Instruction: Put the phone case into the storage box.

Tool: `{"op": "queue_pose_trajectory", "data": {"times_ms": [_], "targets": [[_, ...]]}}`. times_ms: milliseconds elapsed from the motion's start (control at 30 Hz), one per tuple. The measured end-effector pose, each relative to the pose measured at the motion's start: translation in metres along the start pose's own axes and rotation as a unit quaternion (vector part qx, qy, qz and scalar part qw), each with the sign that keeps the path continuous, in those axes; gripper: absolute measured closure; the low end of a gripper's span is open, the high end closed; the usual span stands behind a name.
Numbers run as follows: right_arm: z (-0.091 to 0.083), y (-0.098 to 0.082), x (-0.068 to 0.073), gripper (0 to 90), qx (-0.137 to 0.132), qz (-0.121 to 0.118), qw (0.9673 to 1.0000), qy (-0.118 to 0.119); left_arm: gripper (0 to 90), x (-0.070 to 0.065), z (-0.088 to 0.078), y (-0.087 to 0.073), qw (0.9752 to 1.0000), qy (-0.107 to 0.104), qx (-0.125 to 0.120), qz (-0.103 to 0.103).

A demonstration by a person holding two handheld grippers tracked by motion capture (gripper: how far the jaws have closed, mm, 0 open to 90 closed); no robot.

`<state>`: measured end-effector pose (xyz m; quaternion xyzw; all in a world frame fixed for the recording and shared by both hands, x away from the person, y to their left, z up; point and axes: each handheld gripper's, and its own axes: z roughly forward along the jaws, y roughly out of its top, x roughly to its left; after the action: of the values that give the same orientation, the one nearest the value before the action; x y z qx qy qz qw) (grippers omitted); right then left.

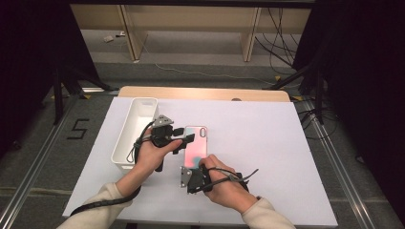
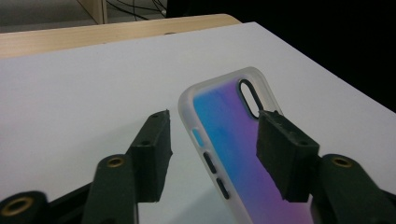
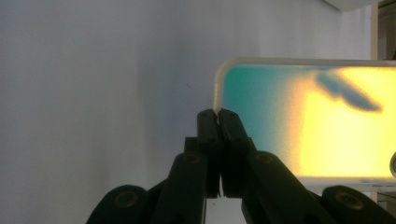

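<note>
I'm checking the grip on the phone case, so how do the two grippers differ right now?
The left gripper has its fingers apart, straddling the camera-hole end of the phone case; the right gripper has its fingers pressed together. The left one spans the case's side edge, one finger over its coloured face, while the right one's tips sit at the case's near corner; whether they pinch the rim is unclear. Both have black fingers and work on the same case on the white table.

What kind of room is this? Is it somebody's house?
Probably not a house; it looks like a lab or recording studio. Black curtains hang at the sides, loose cables trail over the floor, and the white table has a taped number 5 beside it.
</note>
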<state>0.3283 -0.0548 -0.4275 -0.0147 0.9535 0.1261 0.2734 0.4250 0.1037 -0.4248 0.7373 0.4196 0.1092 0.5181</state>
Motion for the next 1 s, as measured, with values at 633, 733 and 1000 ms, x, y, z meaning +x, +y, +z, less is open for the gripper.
{"op": "queue_pose_trajectory", "data": {"times_ms": [633, 733, 1000], "targets": [[0.002, 0.002, 0.003, 89.3, 0.003, -0.014, 0.9999, -0.004, 68.2, 0.006, -0.005, 0.002, 0.9993, -0.012, 0.003, -0.036], [0.002, 0.002, 0.003, 89.3, 0.003, -0.013, 0.9999, -0.003, 69.9, 0.004, -0.007, 0.002, 0.999, -0.017, -0.001, -0.041], [0.004, 0.001, 0.004, 89.3, 0.004, -0.012, 0.9999, -0.001, 75.3, 0.007, -0.011, 0.003, 0.9978, -0.036, -0.002, -0.056]]}}
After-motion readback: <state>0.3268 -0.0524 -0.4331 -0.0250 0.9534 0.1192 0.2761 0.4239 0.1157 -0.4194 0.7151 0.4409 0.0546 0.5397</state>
